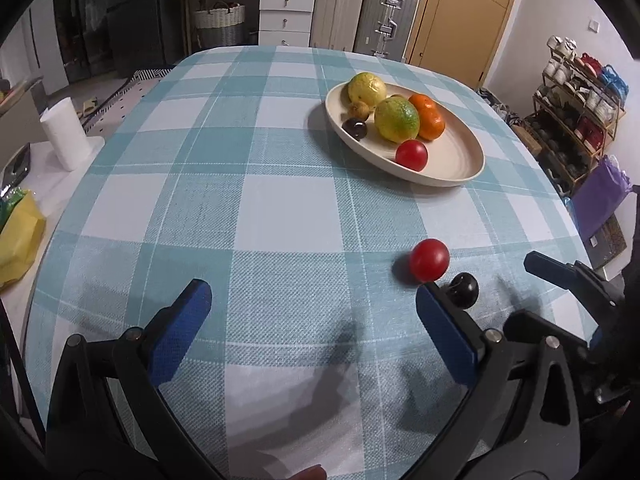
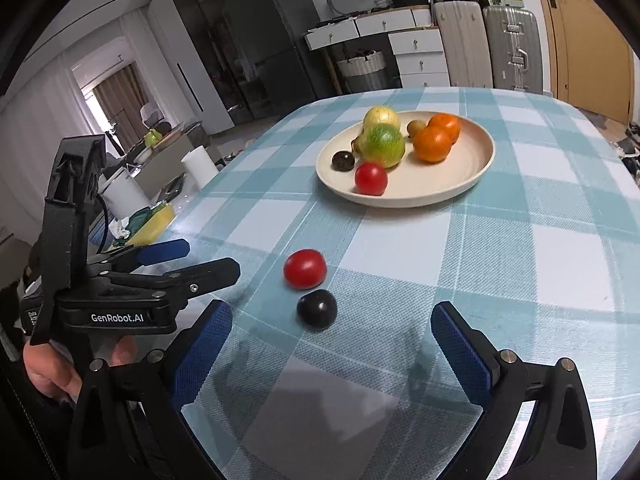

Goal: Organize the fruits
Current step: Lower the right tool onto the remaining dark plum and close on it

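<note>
My checked tablecloth [image 2: 540,240] carries a cream plate [image 2: 460,184], a loose red tomato [image 2: 305,268] and a dark plum [image 2: 317,309]

Teal-and-white checked tablecloth [image 2: 520,240], cream plate [image 2: 476,168], red tomato [image 2: 305,268], blue-padded fingers [image 2: 204,344].

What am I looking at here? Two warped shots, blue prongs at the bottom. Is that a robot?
No robot: a person holds a two-finger tool in each hand, each with a fisheye camera looking along its fingers. One picture is from the left tool, the other from the right tool; the right view also shows the left tool from the side, with the person's hand below it. Both are open and hold nothing. On the checked tablecloth sits a plate of fruit: two yellow-green ones, two oranges, a tomato, a dark plum and a small brown one. Loose in front lie a red tomato and a dark plum.
</note>
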{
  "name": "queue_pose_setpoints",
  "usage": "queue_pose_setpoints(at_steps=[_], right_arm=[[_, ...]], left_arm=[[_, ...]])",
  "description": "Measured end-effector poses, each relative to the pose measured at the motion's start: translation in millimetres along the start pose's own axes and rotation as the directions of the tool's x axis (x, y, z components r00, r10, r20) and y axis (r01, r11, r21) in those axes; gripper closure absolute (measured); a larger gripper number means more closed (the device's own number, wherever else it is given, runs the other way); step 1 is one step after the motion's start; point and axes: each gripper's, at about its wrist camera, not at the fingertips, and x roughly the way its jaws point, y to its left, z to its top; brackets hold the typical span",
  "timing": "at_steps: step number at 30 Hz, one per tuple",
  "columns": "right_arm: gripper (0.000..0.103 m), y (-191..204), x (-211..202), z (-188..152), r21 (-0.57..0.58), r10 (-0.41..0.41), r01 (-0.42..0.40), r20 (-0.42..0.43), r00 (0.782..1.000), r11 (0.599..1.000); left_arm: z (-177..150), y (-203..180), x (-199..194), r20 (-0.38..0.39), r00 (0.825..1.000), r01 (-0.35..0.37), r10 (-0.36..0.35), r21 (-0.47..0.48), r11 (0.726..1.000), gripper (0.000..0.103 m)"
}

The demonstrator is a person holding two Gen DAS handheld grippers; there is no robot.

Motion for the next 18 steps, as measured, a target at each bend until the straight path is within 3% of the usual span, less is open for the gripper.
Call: queue_pose_setpoints(at_steps=[8, 11, 18], right_arm=[[0.003, 7.8, 11.5, -0.2, -0.027, 0.007, -0.007, -0.02, 1.0, 1.0], [0.02, 11.5, 17.3, -0.3, -0.042, 0.012, -0.014, -0.042, 0.999, 0.999], [0.04, 16.5, 26.3, -0.8, -0.06, -0.01, 0.006, -0.058, 0.998, 0.998]], left_arm=[[-3.4, 16.3, -2.2, 0.015, 1.0, 0.01, -0.01, -0.043, 0.999, 0.001], [-4.3, 21.6, -2.6, 0.02, 1.0, 0.019, -0.018, -0.058, 0.998, 0.001], [-4.4, 25.5, -2.2, 0.026, 0.999, 0.044, -0.043, -0.065, 0.997, 0.001]])
